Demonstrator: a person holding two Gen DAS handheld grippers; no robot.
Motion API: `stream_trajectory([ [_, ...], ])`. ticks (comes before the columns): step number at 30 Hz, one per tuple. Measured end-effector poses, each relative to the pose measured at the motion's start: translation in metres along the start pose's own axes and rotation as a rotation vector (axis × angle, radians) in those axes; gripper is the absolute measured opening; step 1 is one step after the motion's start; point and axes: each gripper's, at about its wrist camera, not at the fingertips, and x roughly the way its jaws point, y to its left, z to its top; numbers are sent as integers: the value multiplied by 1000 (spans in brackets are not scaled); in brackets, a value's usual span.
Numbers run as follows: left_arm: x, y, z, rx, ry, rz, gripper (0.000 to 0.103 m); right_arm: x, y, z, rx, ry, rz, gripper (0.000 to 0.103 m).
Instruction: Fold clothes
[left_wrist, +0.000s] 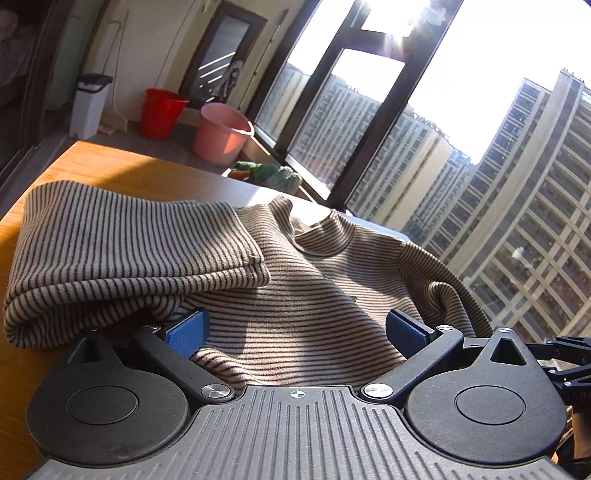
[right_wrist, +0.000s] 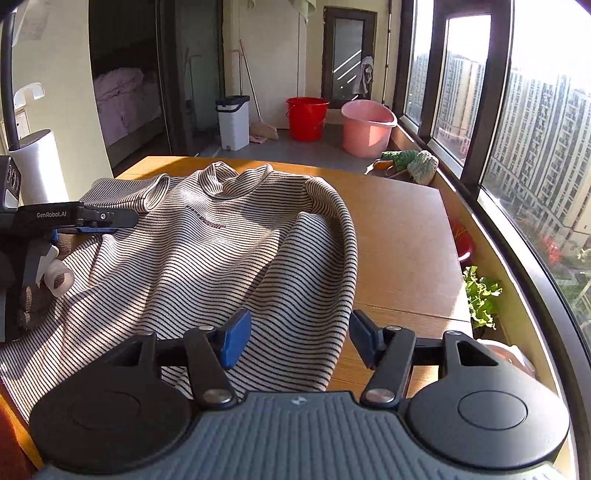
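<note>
Right wrist view: striped sweater (right_wrist: 221, 251) lies under the right gripper's (right_wrist: 295, 338) spread, empty jaws.

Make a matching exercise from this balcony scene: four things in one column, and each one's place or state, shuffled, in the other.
1. striped beige sweater
2. red plastic bucket
3. pink plastic tub
4. white lidded bin

A. on the floor nearest the window
B. spread on the wooden table
C. beside the broom
D. between bin and tub

Pairs: 1-B, 2-D, 3-A, 4-C
</note>
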Motion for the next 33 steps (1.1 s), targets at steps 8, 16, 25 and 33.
stream_trajectory([
  [8, -12, -13, 15, 159, -69, 130, 103, 0, -17, -34, 198, 69, 123, 16],
  [16, -33, -5, 15, 100, -68, 103, 103, -48, -86, 40, 256, -183, -90, 4],
  [25, -33, -30, -20, 101, -40, -110, 103, -50, -81, 123, 303, -282, 100, 4],
  [33, -27, -25, -30, 84, -18, -156, 103, 28, 6, 182, 186, -216, 214, 5],
])
